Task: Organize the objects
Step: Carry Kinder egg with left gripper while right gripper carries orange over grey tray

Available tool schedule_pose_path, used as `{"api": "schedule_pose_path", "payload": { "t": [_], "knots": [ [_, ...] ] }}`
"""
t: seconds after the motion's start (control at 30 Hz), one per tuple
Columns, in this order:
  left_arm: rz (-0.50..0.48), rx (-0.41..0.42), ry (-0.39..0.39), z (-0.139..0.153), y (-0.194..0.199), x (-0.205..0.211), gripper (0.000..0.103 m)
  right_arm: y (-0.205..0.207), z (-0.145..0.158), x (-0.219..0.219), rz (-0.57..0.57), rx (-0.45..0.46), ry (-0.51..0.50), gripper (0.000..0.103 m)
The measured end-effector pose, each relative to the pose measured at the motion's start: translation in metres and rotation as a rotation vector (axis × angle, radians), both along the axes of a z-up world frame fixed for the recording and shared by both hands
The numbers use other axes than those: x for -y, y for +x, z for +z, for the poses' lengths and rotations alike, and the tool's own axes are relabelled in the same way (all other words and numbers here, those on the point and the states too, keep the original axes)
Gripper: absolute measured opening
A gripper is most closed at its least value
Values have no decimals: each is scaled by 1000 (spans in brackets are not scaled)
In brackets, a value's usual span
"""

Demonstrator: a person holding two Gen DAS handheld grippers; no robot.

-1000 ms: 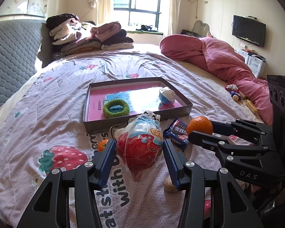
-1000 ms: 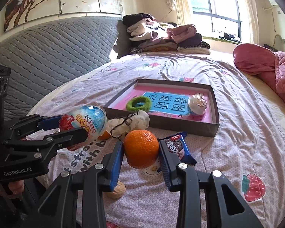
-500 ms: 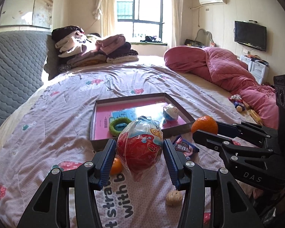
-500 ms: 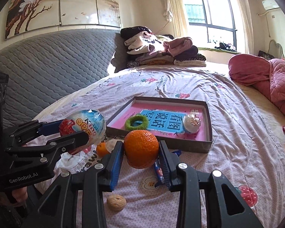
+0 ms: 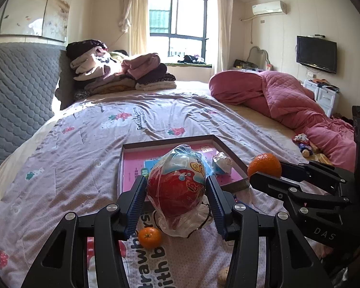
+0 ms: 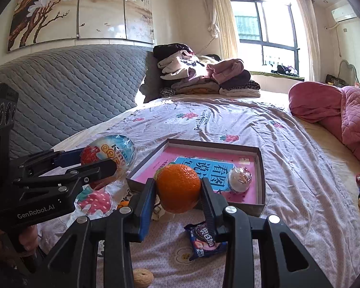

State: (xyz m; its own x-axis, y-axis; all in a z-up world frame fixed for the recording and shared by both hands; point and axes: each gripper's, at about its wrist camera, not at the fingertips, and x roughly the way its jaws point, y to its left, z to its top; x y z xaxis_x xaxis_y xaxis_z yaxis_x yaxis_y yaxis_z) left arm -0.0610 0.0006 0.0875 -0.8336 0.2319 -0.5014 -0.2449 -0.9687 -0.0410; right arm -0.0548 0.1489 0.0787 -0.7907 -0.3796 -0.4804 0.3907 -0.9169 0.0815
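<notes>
- Two grips seen from the left wrist view: left gripper (image 5: 176, 198) stood about half open, pads clamped on the egg (image 5: 177, 182) at its widest red part, clear of the bed (image 5: 84, 148) and in front of the box (image 5: 166, 141).
- Looked light and hollow, a stiff shell under loose crinkly wrap; judged slippery at the film, so best taken at the belly, not by the twisted top.
- Off to the right, right gripper (image 5: 264, 170) closed on the orange (image 5: 264, 165), also held above the bed, near the box's near right corner.
- Left on the bed below: a mandarin (image 5: 150, 237), just under the left finger.

- Same two grips from the right wrist view: right gripper (image 6: 178, 188) nearly shut, pads squeezing the orange (image 6: 177, 187) across its middle, in the air before the box (image 6: 260, 184).
- Judged firm but yielding, skin dimpled and grippy, heavier than the egg; hard pressure could bruise it.
- At left, left gripper (image 6: 103, 160) around the egg (image 6: 110, 154), raised beside the box's left edge.
- Lying in the box: a ball (image 6: 240, 180) on the pink floor.
- Lying on the bed: a snack pack (image 6: 204, 240) just under the right finger, a walnut (image 6: 142, 276) nearer the camera.
</notes>
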Motion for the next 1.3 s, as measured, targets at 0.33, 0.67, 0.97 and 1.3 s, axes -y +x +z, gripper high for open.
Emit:
{"api": "schedule_pose_path", "payload": {
  "t": [0.33, 0.67, 0.97, 1.3],
  "knots": [
    [-4, 6, -6, -2, -31, 3, 52, -24, 6, -1, -11, -23, -4, 37],
    [25, 20, 6, -7, -61, 18, 52, -51, 0, 4, -11, -14, 23, 37],
    [47, 26, 13, -7, -83, 23, 52, -67, 0, 8, -12, -26, 34, 38],
    [60, 22, 13, -11, -99, 20, 52, -83, -4, 5, -23, -30, 41, 38]
  ]
}}
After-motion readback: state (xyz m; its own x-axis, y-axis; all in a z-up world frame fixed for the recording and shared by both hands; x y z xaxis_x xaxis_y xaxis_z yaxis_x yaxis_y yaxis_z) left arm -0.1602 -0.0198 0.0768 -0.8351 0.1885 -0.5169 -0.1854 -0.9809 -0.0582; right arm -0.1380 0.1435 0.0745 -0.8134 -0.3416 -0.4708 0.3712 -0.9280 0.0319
